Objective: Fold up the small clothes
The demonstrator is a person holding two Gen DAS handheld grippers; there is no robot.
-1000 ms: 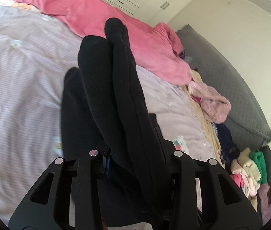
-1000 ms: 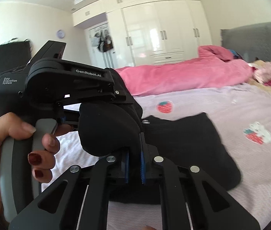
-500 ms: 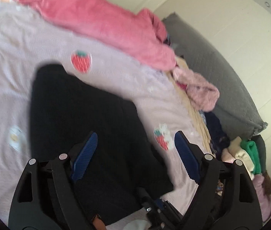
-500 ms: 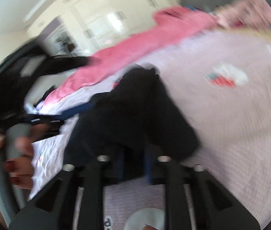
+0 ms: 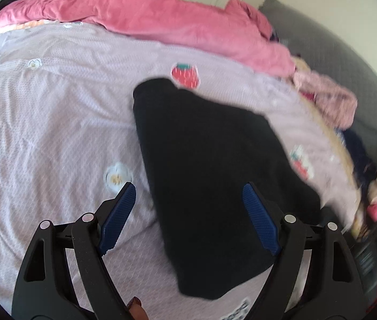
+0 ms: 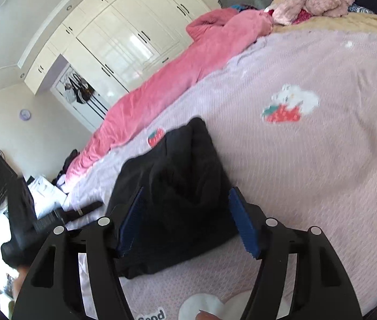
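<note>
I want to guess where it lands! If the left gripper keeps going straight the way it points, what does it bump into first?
Most likely the black garment lying on the lilac bedspread. The left gripper points down at it with jaws open and nothing between them. Depth is hard to judge here.

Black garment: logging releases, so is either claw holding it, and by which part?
Neither. The black garment lies on the bed; left claw open, right claw opening around it.
</note>
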